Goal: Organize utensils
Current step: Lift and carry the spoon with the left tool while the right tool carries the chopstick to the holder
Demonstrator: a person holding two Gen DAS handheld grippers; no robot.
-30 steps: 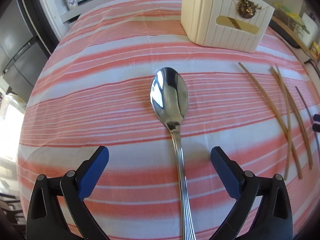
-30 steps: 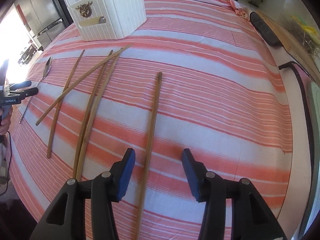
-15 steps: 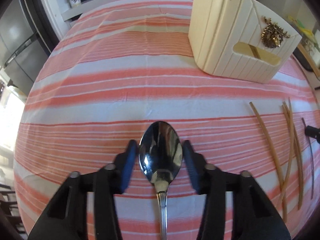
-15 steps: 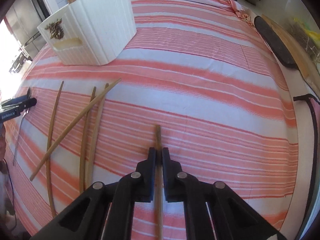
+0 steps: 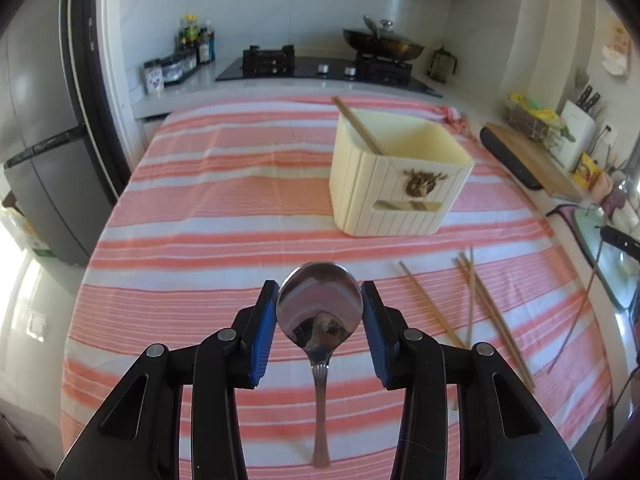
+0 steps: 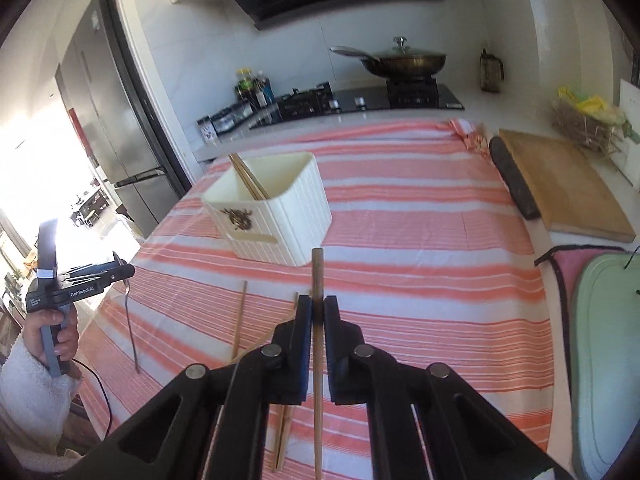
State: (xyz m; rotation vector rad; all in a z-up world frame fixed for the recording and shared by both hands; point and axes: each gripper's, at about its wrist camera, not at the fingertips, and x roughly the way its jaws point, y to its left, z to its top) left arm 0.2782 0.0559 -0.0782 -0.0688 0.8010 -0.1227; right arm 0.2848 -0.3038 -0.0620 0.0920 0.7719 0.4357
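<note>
Utensil holder (image 5: 400, 184): chopsticks (image 6: 250, 184) inside. Left hand-held gripper (image 5: 320, 308) pinching spoon (image 5: 320, 312); right (image 6: 318, 312) pinching chopstick (image 6: 317, 276).

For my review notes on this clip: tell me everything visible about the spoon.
The spoon is shiny metal with an oval bowl mirroring the room and a slim handle, ribbed just below the neck. The left hand-held gripper clamps its blue pads on the bowl's two edges, holding it lifted above the striped tablecloth. The bowl points toward the cream utensil box; the handle hangs back toward the camera.
</note>
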